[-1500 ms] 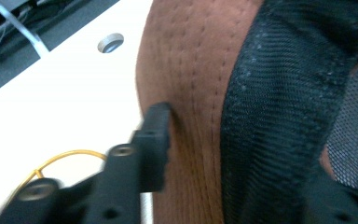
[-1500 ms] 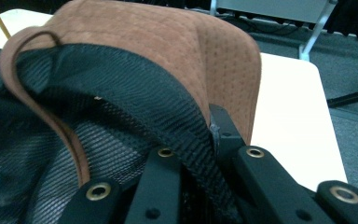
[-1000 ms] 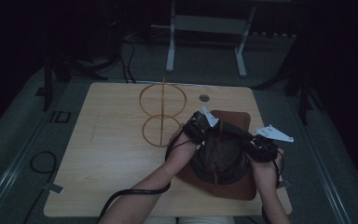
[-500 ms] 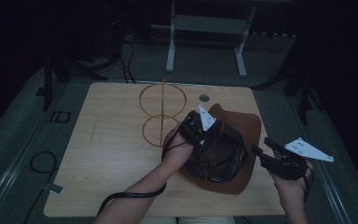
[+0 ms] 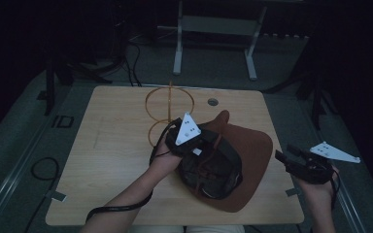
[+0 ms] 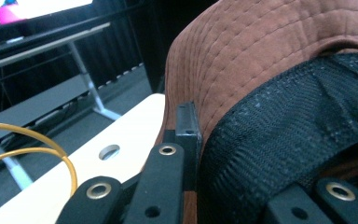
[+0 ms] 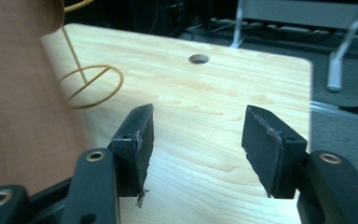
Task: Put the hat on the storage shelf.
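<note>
A brown wide-brimmed hat (image 5: pixel 252 145) is held upside down above the table, its dark mesh lining (image 5: pixel 213 170) facing up. My left gripper (image 5: pixel 201 148) is shut on the hat's edge; in the left gripper view one jaw presses the brim (image 6: pixel 261 56) beside the lining. A gold wire hat stand (image 5: pixel 169 104) rises just behind that gripper. My right gripper (image 5: pixel 280 156) hovers at the table's right edge, apart from the hat. Its jaws have just been opening, and my right gripper (image 7: pixel 196 135) has nothing between them, with bare tabletop beyond.
The wooden table (image 5: pixel 111 155) has a round cable hole (image 5: pixel 212 102) near its far edge. A white desk frame (image 5: pixel 213 43) stands on the floor behind it. Cables lie on the floor at the left (image 5: pixel 43 167).
The right gripper let go of the hat's brim, opened and swung out to the table's right edge. The left gripper carried the hat up and left, toward the wire stand.
</note>
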`<state>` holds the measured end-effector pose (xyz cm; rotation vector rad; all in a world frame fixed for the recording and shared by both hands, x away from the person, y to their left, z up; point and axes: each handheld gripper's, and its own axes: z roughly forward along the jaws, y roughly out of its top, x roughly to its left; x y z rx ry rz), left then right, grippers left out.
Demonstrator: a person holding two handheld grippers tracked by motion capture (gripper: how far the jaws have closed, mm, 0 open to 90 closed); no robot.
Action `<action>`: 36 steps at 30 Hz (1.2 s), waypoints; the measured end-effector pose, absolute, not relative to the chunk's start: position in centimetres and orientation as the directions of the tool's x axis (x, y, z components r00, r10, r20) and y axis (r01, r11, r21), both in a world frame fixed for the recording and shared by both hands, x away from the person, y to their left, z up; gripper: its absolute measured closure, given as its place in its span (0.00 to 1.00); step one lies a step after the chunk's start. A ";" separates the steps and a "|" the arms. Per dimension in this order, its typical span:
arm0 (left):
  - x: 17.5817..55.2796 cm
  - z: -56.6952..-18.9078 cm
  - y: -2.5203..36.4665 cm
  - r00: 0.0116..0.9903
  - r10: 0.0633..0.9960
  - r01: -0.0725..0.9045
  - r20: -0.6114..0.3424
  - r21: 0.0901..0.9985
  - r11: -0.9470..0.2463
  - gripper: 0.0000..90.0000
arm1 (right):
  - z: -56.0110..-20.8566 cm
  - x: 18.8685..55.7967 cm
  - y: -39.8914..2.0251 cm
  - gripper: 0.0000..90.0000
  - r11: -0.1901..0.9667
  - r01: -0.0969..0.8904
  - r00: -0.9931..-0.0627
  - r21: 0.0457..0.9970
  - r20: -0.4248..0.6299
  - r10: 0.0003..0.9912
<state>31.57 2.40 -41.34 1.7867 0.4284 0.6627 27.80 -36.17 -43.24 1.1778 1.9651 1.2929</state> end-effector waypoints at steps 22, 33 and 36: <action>30.3 -42.4 3.8 0.922 0.232 -0.266 0.311 0.942 -0.204 0.96 | -43.3 26.7 -25.2 0.48 0.333 0.276 -0.829 0.902 0.048 0.557; 29.5 -41.8 2.5 0.904 0.248 -0.301 0.349 0.930 -0.210 0.96 | -41.8 26.1 -22.9 0.46 0.291 0.192 -0.907 0.937 0.056 0.417; 28.9 -41.9 1.5 0.886 0.245 -0.339 0.394 0.910 -0.240 0.95 | -41.7 26.4 -22.7 0.50 0.274 0.198 -0.913 0.941 0.076 0.400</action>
